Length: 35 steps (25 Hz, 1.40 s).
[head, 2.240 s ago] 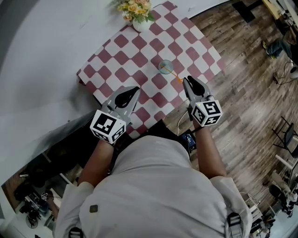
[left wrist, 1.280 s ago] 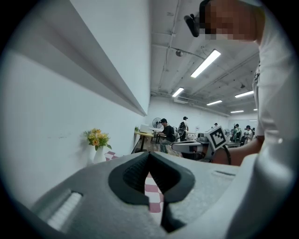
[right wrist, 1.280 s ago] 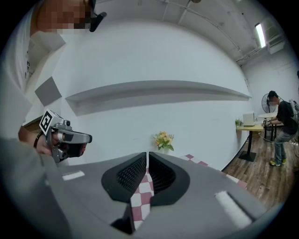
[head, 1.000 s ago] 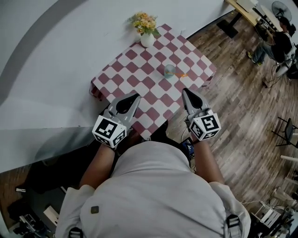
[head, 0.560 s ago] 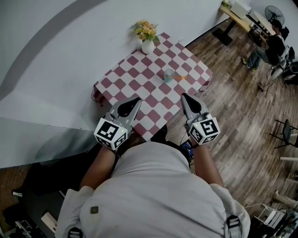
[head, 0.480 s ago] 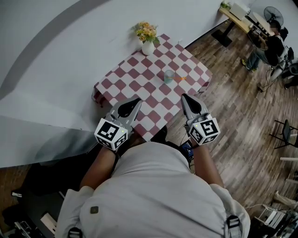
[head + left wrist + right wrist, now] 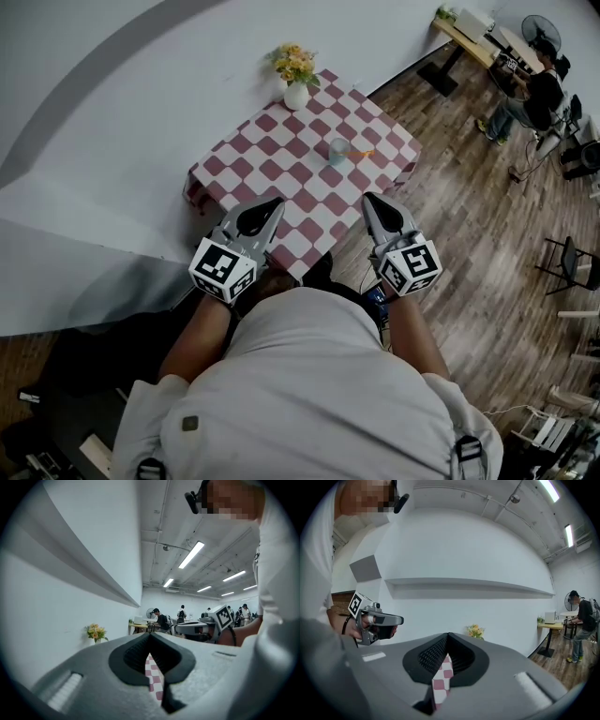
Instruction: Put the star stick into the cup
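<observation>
A small clear cup (image 7: 338, 150) stands on the red-and-white checked table (image 7: 281, 164), towards its far right side. The orange star stick (image 7: 362, 152) shows as a short streak just right of the cup; it is too small to tell whether they touch. My left gripper (image 7: 275, 202) and right gripper (image 7: 367, 197) are held close to my body over the table's near edge, well short of the cup. Both are shut with nothing in them. In each gripper view, left gripper (image 7: 150, 633) and right gripper (image 7: 448, 634), only a sliver of checked cloth shows under the closed tips.
A white vase of yellow flowers (image 7: 295, 80) stands at the table's far corner against the white wall. Wooden floor lies to the right, with a seated person (image 7: 534, 94) at a desk far off and dark chairs (image 7: 572, 267) at the right edge.
The head view has pulled back, so the table, cup and stick look smaller and farther away. Both grippers stay shut near my body, hardly moved.
</observation>
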Each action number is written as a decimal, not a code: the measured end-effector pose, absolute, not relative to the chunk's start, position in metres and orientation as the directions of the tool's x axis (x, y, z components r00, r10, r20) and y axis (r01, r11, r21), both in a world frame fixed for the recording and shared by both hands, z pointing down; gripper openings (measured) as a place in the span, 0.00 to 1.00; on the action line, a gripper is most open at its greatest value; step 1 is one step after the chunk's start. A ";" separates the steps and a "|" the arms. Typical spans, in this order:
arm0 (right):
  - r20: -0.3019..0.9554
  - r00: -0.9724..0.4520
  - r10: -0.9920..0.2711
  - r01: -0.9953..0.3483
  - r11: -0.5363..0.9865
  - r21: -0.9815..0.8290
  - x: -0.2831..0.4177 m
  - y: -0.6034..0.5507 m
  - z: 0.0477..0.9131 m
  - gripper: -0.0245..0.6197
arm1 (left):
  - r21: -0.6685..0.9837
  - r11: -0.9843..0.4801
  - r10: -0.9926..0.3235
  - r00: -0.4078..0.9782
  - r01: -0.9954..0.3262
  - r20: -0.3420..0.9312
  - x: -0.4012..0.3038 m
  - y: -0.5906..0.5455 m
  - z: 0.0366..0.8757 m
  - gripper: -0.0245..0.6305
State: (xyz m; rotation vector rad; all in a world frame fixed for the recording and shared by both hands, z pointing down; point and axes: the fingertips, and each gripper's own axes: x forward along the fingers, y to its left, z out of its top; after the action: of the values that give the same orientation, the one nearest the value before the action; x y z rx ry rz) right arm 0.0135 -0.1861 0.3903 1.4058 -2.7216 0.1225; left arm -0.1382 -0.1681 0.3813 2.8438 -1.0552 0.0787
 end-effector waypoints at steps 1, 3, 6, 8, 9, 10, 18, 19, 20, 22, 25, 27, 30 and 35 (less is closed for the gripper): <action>0.109 -0.576 -0.810 -0.816 0.576 -0.035 0.012 -0.182 0.391 0.05 | 0.088 -0.752 -0.647 0.757 -0.653 0.085 -0.140 -0.166 0.382 0.04; 0.118 -0.574 -0.810 -0.818 0.575 -0.034 0.010 -0.172 0.392 0.05 | 0.099 -0.752 -0.646 0.758 -0.652 0.087 -0.141 -0.160 0.386 0.04; 0.119 -0.572 -0.812 -0.820 0.571 -0.044 0.012 -0.157 0.391 0.05 | 0.110 -0.756 -0.639 0.764 -0.646 0.089 -0.139 -0.151 0.388 0.04; 0.123 -0.576 -0.808 -0.817 0.575 -0.043 0.014 -0.151 0.392 0.05 | 0.112 -0.754 -0.642 0.762 -0.647 0.085 -0.138 -0.146 0.387 0.04; 0.127 -0.578 -0.806 -0.815 0.578 -0.039 0.014 -0.149 0.392 0.05 | 0.112 -0.752 -0.644 0.760 -0.650 0.084 -0.138 -0.143 0.388 0.04; 0.129 -0.579 -0.805 -0.814 0.579 -0.036 0.016 -0.147 0.393 0.05 | 0.112 -0.751 -0.646 0.759 -0.651 0.085 -0.136 -0.140 0.389 0.04; 0.121 -0.607 -0.786 -0.793 0.609 -0.021 0.043 -0.124 0.390 0.05 | 0.108 -0.739 -0.658 0.747 -0.665 0.090 -0.108 -0.120 0.388 0.04; 0.121 -0.611 -0.782 -0.790 0.613 -0.022 0.048 -0.120 0.389 0.05 | 0.108 -0.739 -0.659 0.747 -0.665 0.090 -0.101 -0.117 0.387 0.04; 0.121 -0.614 -0.780 -0.787 0.616 -0.026 0.054 -0.115 0.389 0.05 | 0.109 -0.739 -0.659 0.747 -0.665 0.092 -0.093 -0.113 0.387 0.04; 0.118 -0.625 -0.771 -0.779 0.627 -0.029 0.068 -0.103 0.387 0.05 | 0.108 -0.740 -0.658 0.748 -0.664 0.091 -0.076 -0.104 0.383 0.04; 0.105 -0.652 -0.751 -0.756 0.653 -0.028 0.088 -0.079 0.379 0.05 | 0.101 -0.739 -0.661 0.746 -0.666 0.081 -0.047 -0.084 0.376 0.04; 0.105 -0.664 -0.740 -0.746 0.666 -0.020 0.103 -0.061 0.376 0.05 | 0.098 -0.740 -0.660 0.746 -0.666 0.084 -0.026 -0.069 0.375 0.04; 0.107 -0.678 -0.727 -0.732 0.681 -0.015 0.126 -0.035 0.377 0.05 | 0.098 -0.737 -0.662 0.744 -0.668 0.096 0.002 -0.044 0.379 0.04; 0.102 -0.711 -0.695 -0.701 0.713 -0.025 0.154 0.004 0.386 0.05 | 0.088 -0.719 -0.682 0.724 -0.689 0.104 0.034 -0.002 0.384 0.04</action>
State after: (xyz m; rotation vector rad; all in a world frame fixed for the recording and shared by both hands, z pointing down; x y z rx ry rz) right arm 0.1542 0.0040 0.3859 1.1549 -2.8284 0.0941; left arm 0.0340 -0.0021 0.3839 2.8044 -1.1197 0.0967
